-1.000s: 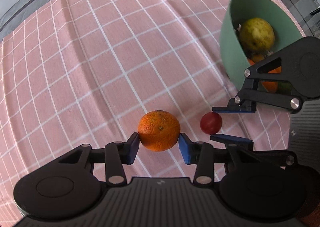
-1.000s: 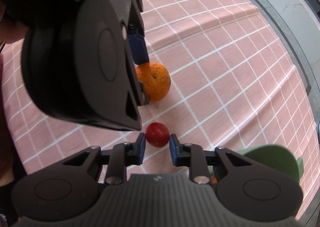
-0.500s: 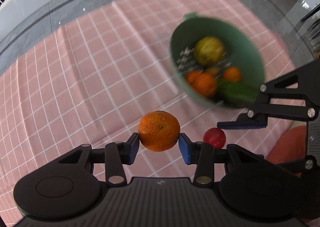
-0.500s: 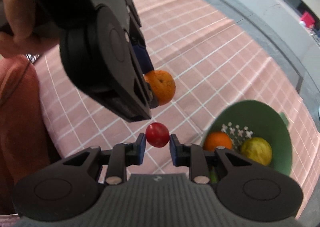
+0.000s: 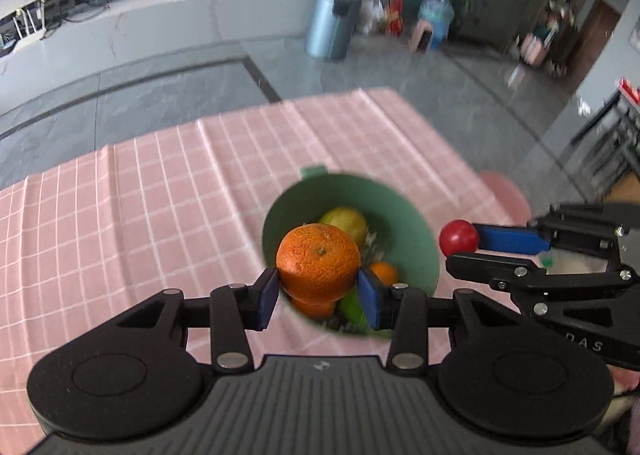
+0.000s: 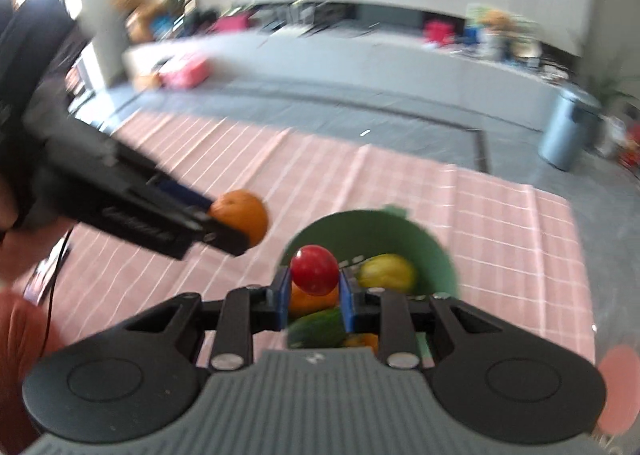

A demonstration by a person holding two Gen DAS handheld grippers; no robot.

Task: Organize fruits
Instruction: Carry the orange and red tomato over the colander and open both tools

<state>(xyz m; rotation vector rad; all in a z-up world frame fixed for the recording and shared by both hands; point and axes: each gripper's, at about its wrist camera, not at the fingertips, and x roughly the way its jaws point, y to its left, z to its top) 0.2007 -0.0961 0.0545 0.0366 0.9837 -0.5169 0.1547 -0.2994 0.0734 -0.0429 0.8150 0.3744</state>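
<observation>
left wrist view: left gripper (image 5: pixel 318 291) pinches the orange (image 5: pixel 318 269) above the bowl (image 5: pixel 420 223), at 6 o'clock of its rim. right gripper (image 6: pixel 314 289) pinches the tomato (image 6: pixel 314 270) at 3 o'clock. several fruits already sit inside; both drops remain.

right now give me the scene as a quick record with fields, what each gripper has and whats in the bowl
left gripper: shut on the orange, held up in the air in front of the bowl
right gripper: shut on the tomato, also held up in the air
bowl: green, on the cloth, open side up
in the bowl: a yellow-green fruit, smaller oranges, a cucumber
cloth: pink with white checks
not yet done: neither held fruit is in the bowl
</observation>
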